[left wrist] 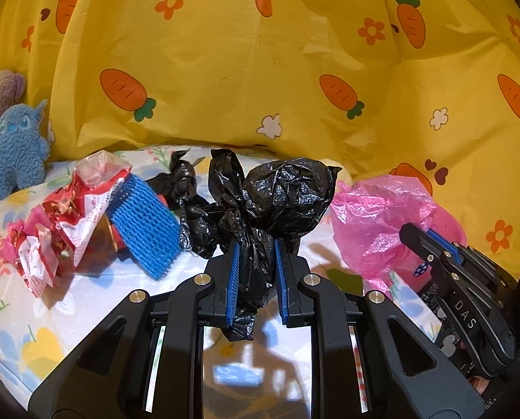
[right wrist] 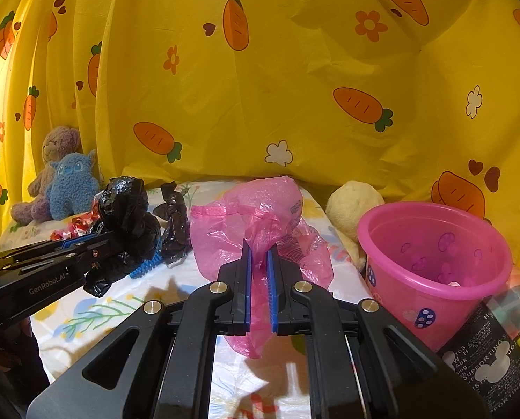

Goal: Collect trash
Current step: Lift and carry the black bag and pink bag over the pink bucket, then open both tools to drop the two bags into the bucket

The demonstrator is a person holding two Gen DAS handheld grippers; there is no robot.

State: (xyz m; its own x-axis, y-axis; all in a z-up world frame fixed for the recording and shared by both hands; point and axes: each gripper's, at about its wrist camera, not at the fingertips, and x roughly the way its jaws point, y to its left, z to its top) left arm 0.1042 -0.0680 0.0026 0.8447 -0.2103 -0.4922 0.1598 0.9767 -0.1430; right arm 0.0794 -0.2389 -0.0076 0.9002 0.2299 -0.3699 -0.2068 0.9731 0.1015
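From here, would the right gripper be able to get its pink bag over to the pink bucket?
Probably yes. The right gripper is shut on the pink bag, and the pink bucket stands open just to its right, with nothing visible between them.

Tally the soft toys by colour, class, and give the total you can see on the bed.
Blue: 1, the blue plush toy
Purple-brown: 1, the plush bear behind it
Cream: 1, the cream plush toy beside the pink bucket
Total: 3
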